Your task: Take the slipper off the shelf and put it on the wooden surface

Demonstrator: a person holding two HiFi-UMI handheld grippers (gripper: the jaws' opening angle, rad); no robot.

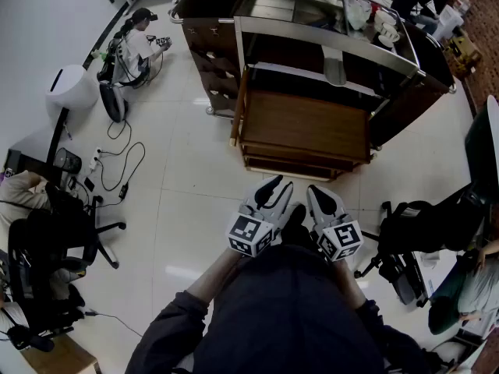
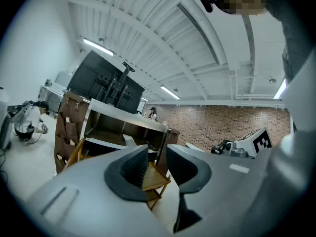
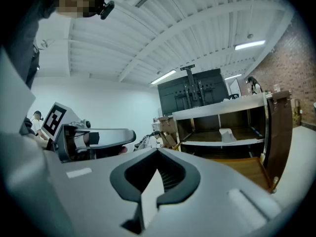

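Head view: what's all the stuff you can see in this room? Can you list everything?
slipper: one, pale grey, lying on the shelf of the cart
shelf cart: one, dark brown with metal rails, top middle
wooden surface: one, brown, bare, in front of the cart and lower down
seated person: one, white top, on the floor at top left
office chair: one, black, at the left
cables: a few, white and black, on the floor at the left
left gripper: one, grey and black, bottom middle, fingers apart, nothing between them
right gripper: one, grey and black, beside the left one, fingers together, empty
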